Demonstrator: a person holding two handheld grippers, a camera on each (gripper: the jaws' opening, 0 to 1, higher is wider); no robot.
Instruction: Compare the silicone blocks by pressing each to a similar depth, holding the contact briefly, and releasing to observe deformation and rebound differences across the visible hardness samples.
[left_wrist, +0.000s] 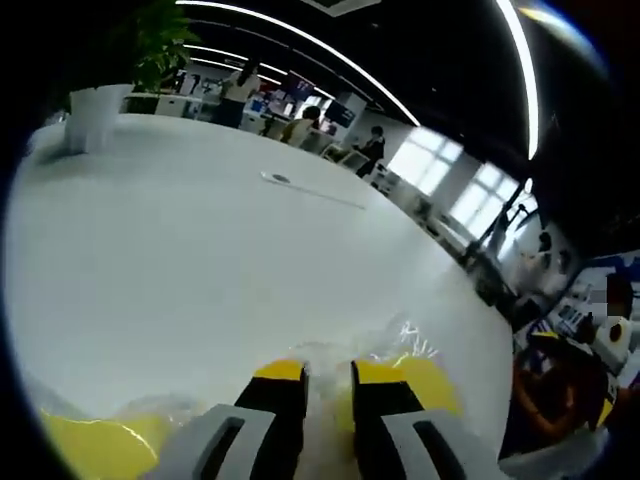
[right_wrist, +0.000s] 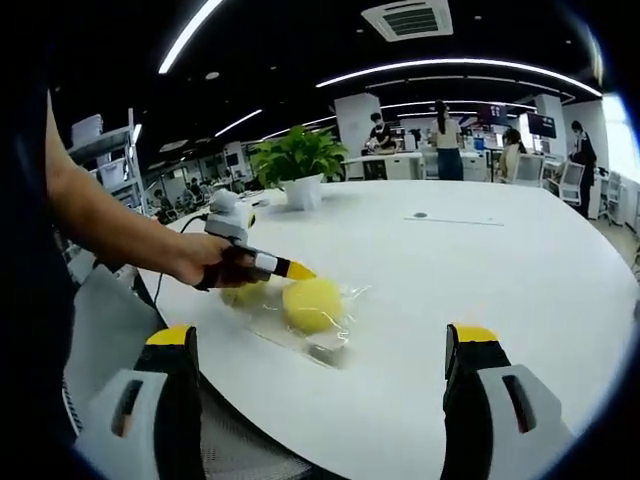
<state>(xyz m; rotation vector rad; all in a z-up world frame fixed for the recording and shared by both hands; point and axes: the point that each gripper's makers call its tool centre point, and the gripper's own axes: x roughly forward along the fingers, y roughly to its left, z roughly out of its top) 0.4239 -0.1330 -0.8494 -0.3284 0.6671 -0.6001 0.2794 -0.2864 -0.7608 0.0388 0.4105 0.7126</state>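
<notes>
Two yellow silicone blocks lie in clear plastic wrap (right_wrist: 335, 338) on the white table (right_wrist: 480, 270). In the right gripper view, a hand holds my left gripper (right_wrist: 298, 270) with its yellow tips down on the rounder block (right_wrist: 314, 305); a second block (right_wrist: 238, 294) sits under the hand. From the left gripper view, my left gripper (left_wrist: 328, 372) has its jaws nearly together over crinkled wrap, with one yellow block (left_wrist: 432, 382) to the right and another (left_wrist: 92, 445) to the left. My right gripper (right_wrist: 320, 335) stands wide open near the table edge, short of the blocks, holding nothing.
A potted plant in a white pot (right_wrist: 300, 172) (left_wrist: 95, 112) stands at the table's far side. A small disc with a thin cable (right_wrist: 420, 214) (left_wrist: 278, 178) lies farther out. People sit and stand at desks (right_wrist: 445, 150) beyond. The table edge (right_wrist: 300, 420) runs close below.
</notes>
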